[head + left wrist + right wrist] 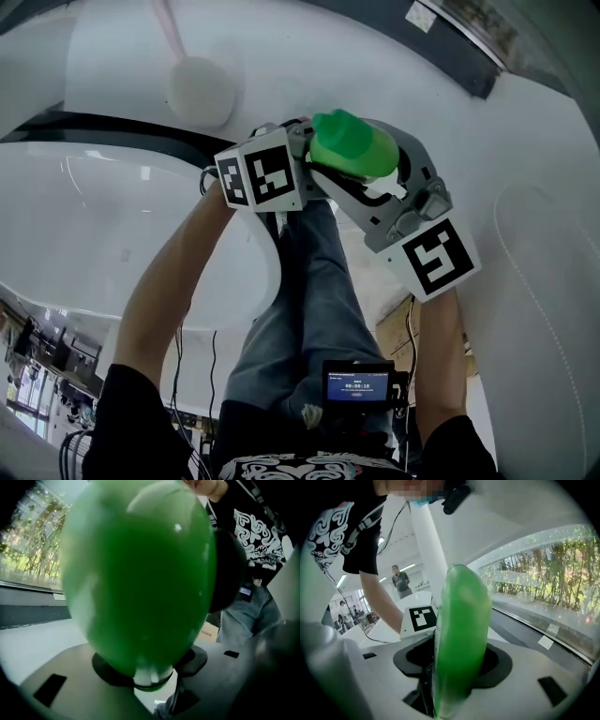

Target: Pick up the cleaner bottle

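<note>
The green cleaner bottle [354, 145] hangs in the air in front of me, between both grippers. My left gripper [314, 167], beside its marker cube [262, 178], is shut on the bottle; in the left gripper view the broad green body [140, 583] fills the picture, its white neck [151, 677] toward the gripper [150, 667]. My right gripper [375, 169] reaches in from the right and straddles the bottle with its jaws wide. In the right gripper view the bottle [461, 644] shows edge-on, and the gripper [454, 681] has one grey finger [323, 667] well clear of it. The pads are hidden.
A white curved basin [94, 216] lies below left, and a white round head on a pink stick [200, 89] sits above it. My jeans-clad legs [300, 309] and a small timer screen [358, 382] are underneath. A person [400, 581] stands far off; windows with greenery [543, 569] run alongside.
</note>
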A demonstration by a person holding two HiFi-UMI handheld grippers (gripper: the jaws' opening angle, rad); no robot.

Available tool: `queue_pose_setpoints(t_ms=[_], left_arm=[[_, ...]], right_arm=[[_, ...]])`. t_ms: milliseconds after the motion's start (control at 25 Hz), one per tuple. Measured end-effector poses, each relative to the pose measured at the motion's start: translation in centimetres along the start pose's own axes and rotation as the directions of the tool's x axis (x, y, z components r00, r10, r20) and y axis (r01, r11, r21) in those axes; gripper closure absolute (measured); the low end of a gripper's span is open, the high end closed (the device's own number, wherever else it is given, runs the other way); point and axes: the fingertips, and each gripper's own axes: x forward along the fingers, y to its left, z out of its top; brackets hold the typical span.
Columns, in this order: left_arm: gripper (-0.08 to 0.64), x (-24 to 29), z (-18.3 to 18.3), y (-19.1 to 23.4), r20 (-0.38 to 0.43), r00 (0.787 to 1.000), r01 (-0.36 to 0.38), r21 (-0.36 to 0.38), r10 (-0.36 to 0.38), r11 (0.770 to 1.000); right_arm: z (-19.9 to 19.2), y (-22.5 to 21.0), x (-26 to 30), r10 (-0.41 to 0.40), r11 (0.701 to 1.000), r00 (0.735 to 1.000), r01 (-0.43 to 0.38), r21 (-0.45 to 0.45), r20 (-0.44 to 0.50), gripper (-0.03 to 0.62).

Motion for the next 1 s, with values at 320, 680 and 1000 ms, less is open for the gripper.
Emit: queue_pose_setpoints(t_ms=[320,680,1000], left_arm=[[0.344,-2.1,4.2,-1.1,0.190,0.981,0.056,-0.171,-0.023,0.984],[0.344,-6.8,3.7,0.5,0.275,0.949,-0.043,-0.367,0.153,0.929],[0.344,-10.6,4.3,1.1,0.321,0.905,-0.121,-0.438,0.280,0.891]], right_arm=[[3.7,-0.1,-1.3,0.051,0.994,0.992,-0.062,0.094,0.116,0.341],[4.7,-1.2,-4.0,-0.002,0.995,0.989,-0.013,0.099,0.151,0.351],[5.3,-2.8,-5.2,-0.150,0.972,0.964,0.103,0.212,0.218,0.373]])
